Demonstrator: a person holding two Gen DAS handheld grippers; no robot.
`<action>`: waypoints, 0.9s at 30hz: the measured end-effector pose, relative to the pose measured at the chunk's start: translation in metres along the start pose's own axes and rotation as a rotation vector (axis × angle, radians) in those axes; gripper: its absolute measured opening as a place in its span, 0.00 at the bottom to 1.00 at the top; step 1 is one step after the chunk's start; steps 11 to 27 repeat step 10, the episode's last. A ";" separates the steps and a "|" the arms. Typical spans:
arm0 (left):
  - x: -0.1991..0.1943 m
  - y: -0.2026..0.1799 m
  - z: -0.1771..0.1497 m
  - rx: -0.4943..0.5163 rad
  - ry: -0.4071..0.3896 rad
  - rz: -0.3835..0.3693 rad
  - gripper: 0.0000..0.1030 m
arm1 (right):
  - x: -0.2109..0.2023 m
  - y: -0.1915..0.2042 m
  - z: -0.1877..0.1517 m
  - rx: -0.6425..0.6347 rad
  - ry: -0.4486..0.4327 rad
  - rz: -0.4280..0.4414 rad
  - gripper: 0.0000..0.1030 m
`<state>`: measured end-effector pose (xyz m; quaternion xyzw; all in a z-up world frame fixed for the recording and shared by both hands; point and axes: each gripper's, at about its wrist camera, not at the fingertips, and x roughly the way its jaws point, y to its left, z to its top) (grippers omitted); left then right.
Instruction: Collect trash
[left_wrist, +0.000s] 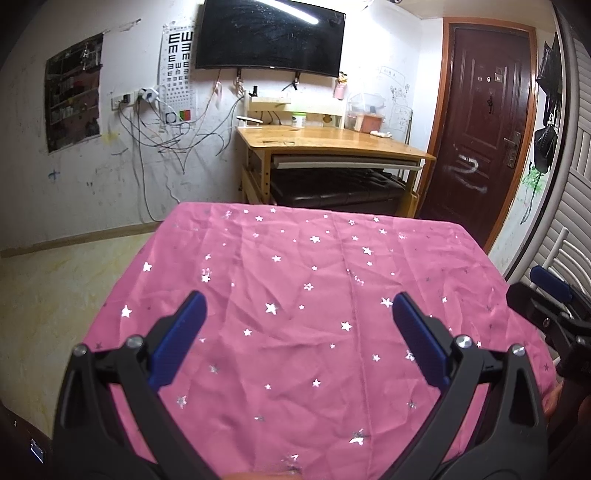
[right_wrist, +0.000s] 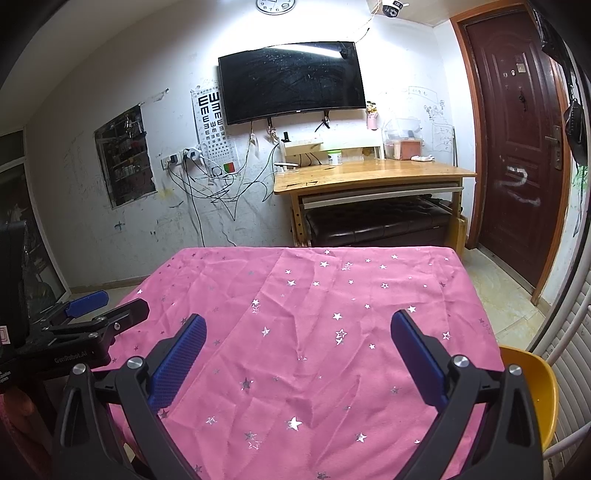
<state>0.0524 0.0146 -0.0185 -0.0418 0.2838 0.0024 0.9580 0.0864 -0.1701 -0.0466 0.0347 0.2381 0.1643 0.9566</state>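
The left gripper (left_wrist: 297, 310) hangs above the near half of a table covered with a pink star-print cloth (left_wrist: 314, 280), its blue-padded fingers (left_wrist: 184, 332) spread wide with nothing between them. The right gripper (right_wrist: 297, 332) hangs over the same cloth, also near the table's front edge, its blue pads (right_wrist: 417, 354) likewise spread wide and empty. Each gripper shows at the edge of the other's view, just beside it. No trash can be made out on the cloth in either view; only wrinkles and silver stars show. A yellow chair (right_wrist: 532, 384) sits at the table's right edge. Beyond the far edge stand a wooden desk (right_wrist: 369, 175), a wall-mounted television (right_wrist: 291, 81), an eye chart (right_wrist: 212, 118) and a dark brown door (right_wrist: 517, 140).
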 end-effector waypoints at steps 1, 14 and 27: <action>0.000 0.000 0.000 -0.001 0.000 0.001 0.94 | 0.000 0.000 0.000 0.000 0.000 0.000 0.91; 0.001 -0.005 0.001 0.005 0.014 0.002 0.94 | 0.000 -0.001 0.000 0.000 0.003 -0.001 0.91; 0.001 -0.005 0.001 0.005 0.014 0.002 0.94 | 0.000 -0.001 0.000 0.000 0.003 -0.001 0.91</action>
